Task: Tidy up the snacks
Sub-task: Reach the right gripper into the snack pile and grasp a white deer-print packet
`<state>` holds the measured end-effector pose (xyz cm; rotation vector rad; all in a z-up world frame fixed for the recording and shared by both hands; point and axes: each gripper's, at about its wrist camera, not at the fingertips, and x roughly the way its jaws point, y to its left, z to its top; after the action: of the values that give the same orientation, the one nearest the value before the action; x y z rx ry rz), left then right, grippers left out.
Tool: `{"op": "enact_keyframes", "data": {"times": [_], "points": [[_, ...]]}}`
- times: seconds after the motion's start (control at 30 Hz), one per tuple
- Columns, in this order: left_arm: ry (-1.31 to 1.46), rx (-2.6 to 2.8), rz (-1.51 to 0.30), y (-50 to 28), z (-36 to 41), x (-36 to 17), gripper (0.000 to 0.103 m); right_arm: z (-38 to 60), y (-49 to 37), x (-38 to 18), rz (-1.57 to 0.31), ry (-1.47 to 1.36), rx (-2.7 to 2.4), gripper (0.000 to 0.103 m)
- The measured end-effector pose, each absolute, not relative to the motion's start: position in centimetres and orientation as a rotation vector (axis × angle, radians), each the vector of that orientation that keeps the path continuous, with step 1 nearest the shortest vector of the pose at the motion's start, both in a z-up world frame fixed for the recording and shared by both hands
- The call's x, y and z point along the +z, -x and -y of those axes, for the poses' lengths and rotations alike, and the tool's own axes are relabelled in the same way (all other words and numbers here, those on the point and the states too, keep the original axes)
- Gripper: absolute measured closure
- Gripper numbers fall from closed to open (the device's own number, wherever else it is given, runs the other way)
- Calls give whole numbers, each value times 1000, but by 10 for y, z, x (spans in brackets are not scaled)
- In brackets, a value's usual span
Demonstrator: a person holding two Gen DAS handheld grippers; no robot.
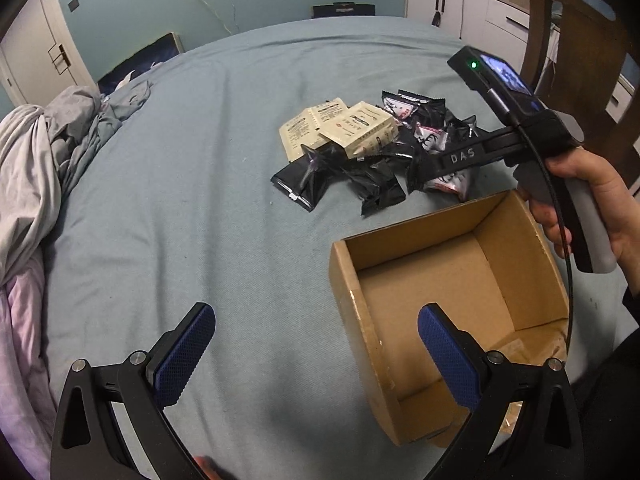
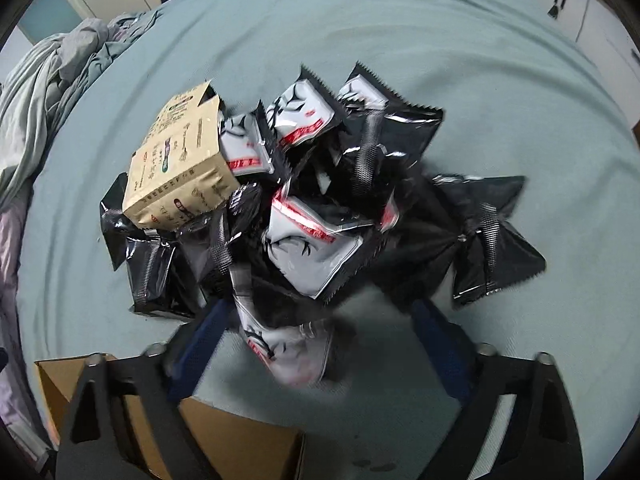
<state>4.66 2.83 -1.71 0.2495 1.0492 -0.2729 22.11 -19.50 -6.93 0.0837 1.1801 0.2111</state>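
Bedsheet holds cardboard box, empty, near snack pile. Left gripper open, idle. Right gripper open, fingers straddling 1 white-black packet; close squarely on that 1 only, avoid neighbours.

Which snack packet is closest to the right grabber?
The white-and-black packet with the red stripe, lying between the open fingers of the right gripper. The other packets sit farther out in the pile, beyond the fingertips.
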Motion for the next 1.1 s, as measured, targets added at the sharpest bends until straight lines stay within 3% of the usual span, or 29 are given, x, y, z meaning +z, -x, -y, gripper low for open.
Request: {"op": "enact_keyframes", "data": {"times": [0.03,0.07,0.1,0.2,0.3,0.83,0.93,1.1], "points": [[-245,-267,-1044,-47,-29,-16,0,195,-222,-69,-1179,-61,197,34],[-238,-262,-1036,-46,-30,-15,0,195,-221,-67,-1168,-32,183,45],[-228,-263,-1029,-47,-31,-13,0,193,-222,-66,-1164,-24,178,64],[-205,-259,-1013,-47,-35,-8,0,202,-220,-60,-1178,-110,220,86],[-194,-251,-1011,-48,-39,-7,0,209,-215,-58,-1173,-129,207,95],[-212,-209,-975,-86,-48,-5,0,219,-182,-56,-1287,-354,245,89],[-190,-212,-968,-95,-52,-4,0,217,-187,-59,-1315,-356,239,80],[-183,-215,-958,-115,-50,-7,0,227,-191,-47,-1272,-437,203,52]]}}
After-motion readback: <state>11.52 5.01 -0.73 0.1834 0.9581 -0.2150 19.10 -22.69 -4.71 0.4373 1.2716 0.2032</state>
